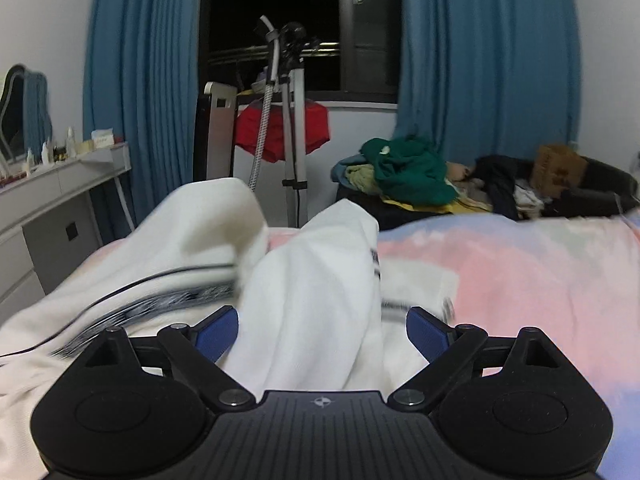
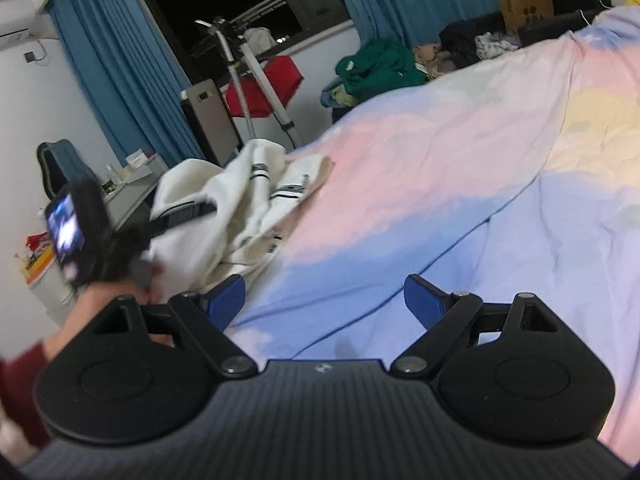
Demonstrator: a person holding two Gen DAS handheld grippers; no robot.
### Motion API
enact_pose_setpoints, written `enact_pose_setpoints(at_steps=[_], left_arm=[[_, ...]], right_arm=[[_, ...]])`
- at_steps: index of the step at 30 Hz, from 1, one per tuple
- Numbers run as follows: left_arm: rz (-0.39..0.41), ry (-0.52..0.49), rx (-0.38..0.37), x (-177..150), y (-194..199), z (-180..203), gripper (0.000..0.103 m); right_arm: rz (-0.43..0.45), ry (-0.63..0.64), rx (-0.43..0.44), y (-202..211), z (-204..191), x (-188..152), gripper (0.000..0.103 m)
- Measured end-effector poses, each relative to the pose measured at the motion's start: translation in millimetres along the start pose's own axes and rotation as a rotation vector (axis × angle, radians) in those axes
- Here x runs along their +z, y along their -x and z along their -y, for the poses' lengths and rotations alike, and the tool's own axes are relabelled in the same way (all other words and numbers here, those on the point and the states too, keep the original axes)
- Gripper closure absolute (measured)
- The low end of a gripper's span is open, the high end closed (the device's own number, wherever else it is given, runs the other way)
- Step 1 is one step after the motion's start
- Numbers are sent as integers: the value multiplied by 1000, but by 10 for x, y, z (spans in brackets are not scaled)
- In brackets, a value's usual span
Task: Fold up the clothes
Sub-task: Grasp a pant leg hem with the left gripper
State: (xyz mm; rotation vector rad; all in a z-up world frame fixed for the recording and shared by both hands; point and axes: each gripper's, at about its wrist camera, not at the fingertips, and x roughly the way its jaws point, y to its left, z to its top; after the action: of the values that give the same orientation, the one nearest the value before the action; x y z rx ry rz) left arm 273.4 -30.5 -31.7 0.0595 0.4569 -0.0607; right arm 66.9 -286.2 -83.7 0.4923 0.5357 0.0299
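**White garment bunched on the bed, both tools spread**

In the left wrist view, a worktop (image 1: 60,176) with small bottles stands at 9 o'clock against the wall, beside a blue curtain (image 1: 140,92). At 12 o'clock a dark window (image 1: 272,4) sits behind a steamer stand (image 1: 294,136) with a red cloth (image 1: 316,130) draped on a rack. The white garment (image 1: 304,280) with dark stripes lies crumpled on the bed (image 1: 520,280), rising in two humps from 9 to 12 o'clock. The left tool (image 1: 322,330) has its blue fingers (image 1: 218,332) wide apart, and a ridge of the garment runs up between them; whether the cloth touches the pads cannot be told. At 2 o'clock a heap of clothes (image 1: 408,172) topped by green fabric rests past the bed's far edge, with a brown bag (image 1: 558,170) further right.

In the right wrist view, a hand (image 2: 100,300) at 8 o'clock grips the left tool's blurred black body, which reaches into the garment (image 2: 240,200) at 10 o'clock. The garment lies at the bed's left side, on the pink and blue cover (image 2: 440,168). The right tool (image 2: 324,298) hovers over bare cover, its fingers (image 2: 424,300) spread wide and holding nothing, just beside the garment's near edge. A dark red sleeve (image 2: 20,384) shows at the frame's lower left.
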Motion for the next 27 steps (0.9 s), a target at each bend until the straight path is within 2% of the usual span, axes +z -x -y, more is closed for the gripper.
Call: enact_pose_setpoints(at_steps=[3,7,9,10,11,13,14,15,20,27], left_arm=[[8,-23,48,201,-440,215,10],[-25,-106,136,380,-993,452,13],[-38,-141,162,431,-1205,506,19],[-37,-146,159,453,-1263,514,29],[-39,-140,126,478,-1302,511,49],[-51,-139,81,502,-1295,525,69],[-54,-142,70,504,-1269,546,91],[-53,-155,69,503,-1200,577,98],[25,-201,-12,507,-539,680,99],[118,-150,-192,298,961,594,100]], right_arm=[[-19,-47,-14,-150,151,27,15],[-47,-106,-15,-360,317,54,15],[-55,-110,-15,-451,346,64,15],[-59,-111,-16,-499,356,69,15],[-63,-112,-17,-546,366,74,15],[-70,-123,-15,-625,389,75,15],[-74,-129,-10,-651,392,70,15],[-78,-135,-4,-671,392,62,15],[-59,-104,10,-648,303,51,15],[25,-99,37,-366,251,82,15]])
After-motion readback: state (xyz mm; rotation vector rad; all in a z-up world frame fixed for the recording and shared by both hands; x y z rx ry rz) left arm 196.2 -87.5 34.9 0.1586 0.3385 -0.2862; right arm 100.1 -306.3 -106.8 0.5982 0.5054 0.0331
